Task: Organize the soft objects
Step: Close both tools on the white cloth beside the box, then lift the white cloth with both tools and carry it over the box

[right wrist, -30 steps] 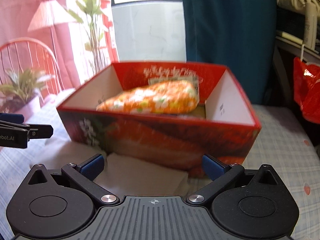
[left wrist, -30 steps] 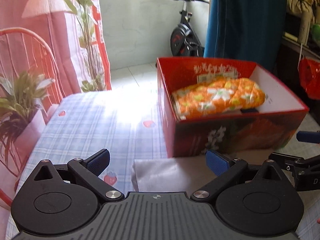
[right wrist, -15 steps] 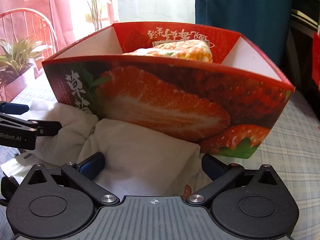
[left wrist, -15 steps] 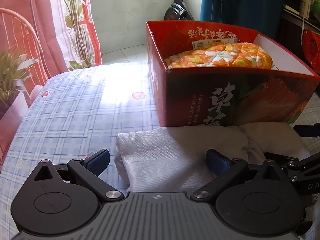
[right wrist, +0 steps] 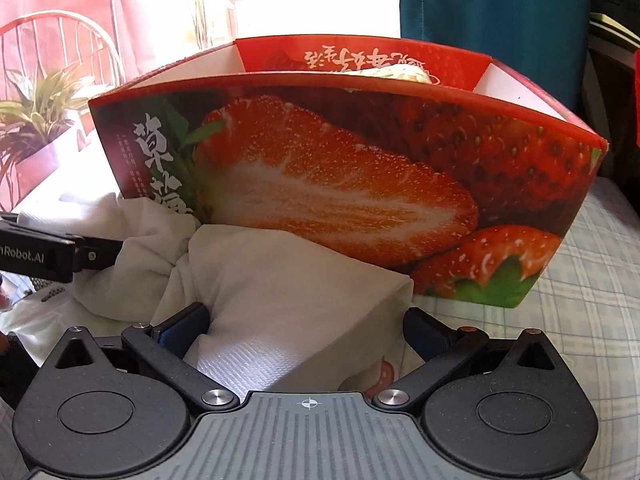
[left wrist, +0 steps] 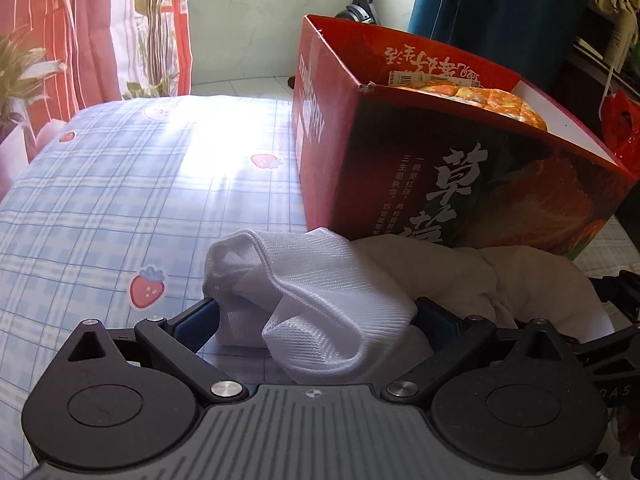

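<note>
White cloth (left wrist: 320,292) is bunched on the plaid bedsheet (left wrist: 120,208) right against the near wall of the red strawberry box (left wrist: 460,184); in the right wrist view the same white cloth (right wrist: 288,308) spreads along the foot of the box (right wrist: 360,168). Left gripper (left wrist: 316,316) straddles the left end of the cloth, both blue pads touching the fabric, which bulges up and forward between them; looks clamped onto it, jaws about half apart with the bundle filling the gap. Right gripper (right wrist: 308,332) sits over the right end of the cloth, jaws spread wide, left pad (right wrist: 182,330) touching a fold, right pad near the cloth corner; can't tell if it is actually squeezing the fabric. A cream-toned part of the cloth (left wrist: 460,272) lies between the two tools, touching the box wall. Orange floral bundle (left wrist: 492,98) lies inside the box, only its top showing above the rim. Left tool's finger (right wrist: 60,254) pokes in at the left edge of the right view, over the cloth. Potted plant (right wrist: 36,120) and a pink curtain (left wrist: 80,28) stand behind the bed.
</note>
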A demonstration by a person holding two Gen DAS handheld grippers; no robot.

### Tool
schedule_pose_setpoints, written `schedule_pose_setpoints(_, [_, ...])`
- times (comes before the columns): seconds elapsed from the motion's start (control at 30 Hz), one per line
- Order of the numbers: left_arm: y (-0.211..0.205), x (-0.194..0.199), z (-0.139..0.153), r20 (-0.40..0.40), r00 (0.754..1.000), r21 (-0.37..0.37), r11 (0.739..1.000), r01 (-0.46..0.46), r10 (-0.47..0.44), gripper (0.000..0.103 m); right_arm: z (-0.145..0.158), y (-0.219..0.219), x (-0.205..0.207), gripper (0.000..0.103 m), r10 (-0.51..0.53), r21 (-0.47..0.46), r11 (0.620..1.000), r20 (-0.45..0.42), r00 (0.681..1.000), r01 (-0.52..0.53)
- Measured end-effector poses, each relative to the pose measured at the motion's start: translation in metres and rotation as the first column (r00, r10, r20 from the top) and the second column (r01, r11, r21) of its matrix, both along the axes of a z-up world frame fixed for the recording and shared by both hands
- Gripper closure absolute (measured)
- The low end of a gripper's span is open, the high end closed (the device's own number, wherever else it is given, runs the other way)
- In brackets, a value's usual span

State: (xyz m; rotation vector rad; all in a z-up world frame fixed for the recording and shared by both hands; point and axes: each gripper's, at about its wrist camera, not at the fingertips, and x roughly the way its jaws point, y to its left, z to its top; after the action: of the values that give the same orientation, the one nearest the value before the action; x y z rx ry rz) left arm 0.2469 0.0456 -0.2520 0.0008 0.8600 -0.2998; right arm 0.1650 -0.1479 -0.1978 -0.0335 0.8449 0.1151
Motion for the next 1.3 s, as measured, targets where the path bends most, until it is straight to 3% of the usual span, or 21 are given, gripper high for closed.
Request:
schedule_pose_setpoints(0.17, [0.005,0.006,0.0,-0.041,0.999,-0.038,0.999,-0.013,0.012,0.0,-0.006,-0.004,0.005,0.0,-0.008,0.035,0.999,-0.015,1.0,0.009])
schedule_pose_setpoints(0.27, [0.005,0.003,0.007,0.003,1.0,-0.031,1.0,0.003,-0.003,0.001,-0.006,-0.004,0.005,0.001,0.013,0.016,1.0,-0.005,1.0,-0.013])
schedule_pose_setpoints(0.3, [0.003,0.0,0.011,0.017,1.0,-0.017,1.0,0.018,-0.018,0.005,-0.005,-0.003,0.005,0.001,0.02,0.003,1.0,0.0,1.0,-0.02])
schedule_pose_setpoints(0.4, [-0.003,-0.006,0.02,0.029,0.995,-0.012,0.996,0.091,-0.091,0.029,-0.002,0.001,0.004,0.002,0.046,-0.029,0.999,0.013,0.999,-0.046])
schedule_pose_setpoints(0.53, [-0.006,-0.007,0.022,0.002,0.991,-0.06,0.989,0.134,-0.134,0.056,0.002,-0.002,0.0,0.02,0.08,0.003,0.997,0.012,0.997,-0.08])
schedule_pose_setpoints(0.6, [-0.007,-0.006,0.019,-0.013,0.99,-0.077,0.987,0.138,-0.14,0.06,0.005,-0.003,-0.003,0.029,0.087,0.022,0.996,0.014,0.996,-0.088])
schedule_pose_setpoints(0.67, [-0.01,-0.005,0.016,-0.022,0.99,-0.079,0.987,0.138,-0.14,0.061,0.008,-0.004,-0.005,0.036,0.093,0.029,0.995,0.018,0.996,-0.093])
schedule_pose_setpoints(0.8, [-0.018,-0.004,0.008,-0.043,0.988,-0.107,0.984,0.144,-0.15,0.061,0.01,-0.009,-0.009,0.039,0.084,0.049,0.995,0.011,0.996,-0.084])
schedule_pose_setpoints(0.93, [-0.029,-0.006,0.004,-0.047,0.986,-0.12,0.981,0.151,-0.158,0.063,0.01,-0.018,-0.009,0.047,0.059,0.076,0.995,0.007,0.998,-0.059])
schedule_pose_setpoints(1.23, [-0.055,-0.009,-0.002,-0.053,0.983,-0.127,0.978,0.168,-0.176,0.063,0.009,-0.039,-0.015,0.061,0.019,0.055,0.998,0.006,1.0,-0.019])
schedule_pose_setpoints(1.3, [-0.059,-0.009,0.001,-0.049,0.983,-0.118,0.978,0.172,-0.179,0.068,0.01,-0.043,-0.017,0.065,0.013,0.065,0.998,0.005,1.0,-0.013])
